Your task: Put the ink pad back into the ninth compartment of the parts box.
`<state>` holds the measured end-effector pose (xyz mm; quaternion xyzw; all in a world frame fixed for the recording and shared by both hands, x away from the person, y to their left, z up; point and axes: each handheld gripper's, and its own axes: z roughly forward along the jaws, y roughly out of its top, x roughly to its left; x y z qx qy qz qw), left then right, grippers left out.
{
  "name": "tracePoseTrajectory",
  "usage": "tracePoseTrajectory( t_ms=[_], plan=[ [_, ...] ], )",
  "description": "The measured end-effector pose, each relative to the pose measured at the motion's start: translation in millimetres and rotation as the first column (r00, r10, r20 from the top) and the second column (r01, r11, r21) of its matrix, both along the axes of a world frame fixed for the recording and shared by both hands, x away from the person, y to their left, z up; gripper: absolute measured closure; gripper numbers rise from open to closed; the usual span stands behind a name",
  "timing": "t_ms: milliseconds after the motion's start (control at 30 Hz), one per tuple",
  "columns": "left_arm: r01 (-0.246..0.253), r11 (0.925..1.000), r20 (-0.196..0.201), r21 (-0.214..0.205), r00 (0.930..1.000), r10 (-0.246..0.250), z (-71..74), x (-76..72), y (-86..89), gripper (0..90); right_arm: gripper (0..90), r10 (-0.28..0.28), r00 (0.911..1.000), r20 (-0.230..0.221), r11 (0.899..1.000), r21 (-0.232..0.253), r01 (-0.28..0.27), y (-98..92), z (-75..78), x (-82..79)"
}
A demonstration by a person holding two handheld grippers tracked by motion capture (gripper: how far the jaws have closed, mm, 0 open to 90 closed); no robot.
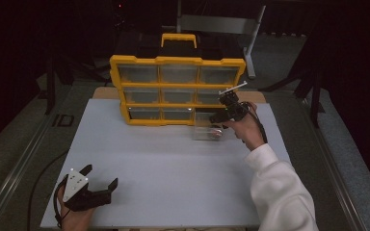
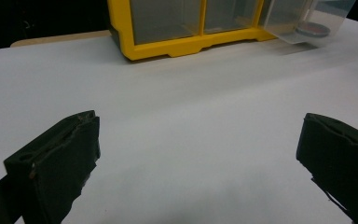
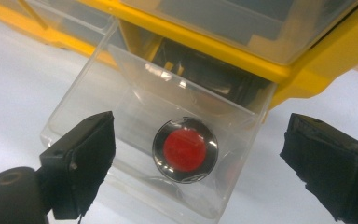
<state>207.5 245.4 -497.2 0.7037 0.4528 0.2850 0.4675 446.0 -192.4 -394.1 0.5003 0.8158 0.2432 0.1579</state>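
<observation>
A yellow organiser (image 1: pixel 178 89) with clear drawers stands at the back of the white table (image 1: pixel 173 168). Its bottom right drawer (image 1: pixel 203 131) is pulled out onto the table. A round disc (image 3: pixel 185 149) with a red centre and a dark shiny rim lies in the drawer. My right gripper (image 3: pixel 198 158) hovers just above the drawer, jaws open on either side of the disc and touching nothing. My left gripper (image 1: pixel 101 175) rests open at the near left of the table with nothing between its jaws (image 2: pixel 200 154). In the left gripper view the drawer (image 2: pixel 284 23) and disc (image 2: pixel 312 30) are far off.
A yellow carry handle (image 1: pixel 178 38) tops the organiser. Behind it stands a grey metal frame (image 1: pixel 221 24). Dark floor and rails flank the table. A wooden edge (image 2: pixel 60 38) shows at the table's back left.
</observation>
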Motion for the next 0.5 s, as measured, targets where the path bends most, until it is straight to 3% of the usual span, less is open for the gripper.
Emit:
tracePoseTrajectory(
  t_ms=[233,500],
  plan=[
    [0.000,1.0000,0.002,0.000,1.0000,0.000,0.3,-0.2,0.3,0.0,9.5,0.016,0.9999,0.001,1.000,0.000,-0.016,-0.8,-0.5,-2.8],
    [-0.001,1.0000,0.002,-0.002,1.0000,0.001,0.4,-0.4,0.3,0.0,9.6,0.071,0.9975,-0.001,0.997,-0.016,-0.071,1.1,0.1,-9.0]
  ],
)
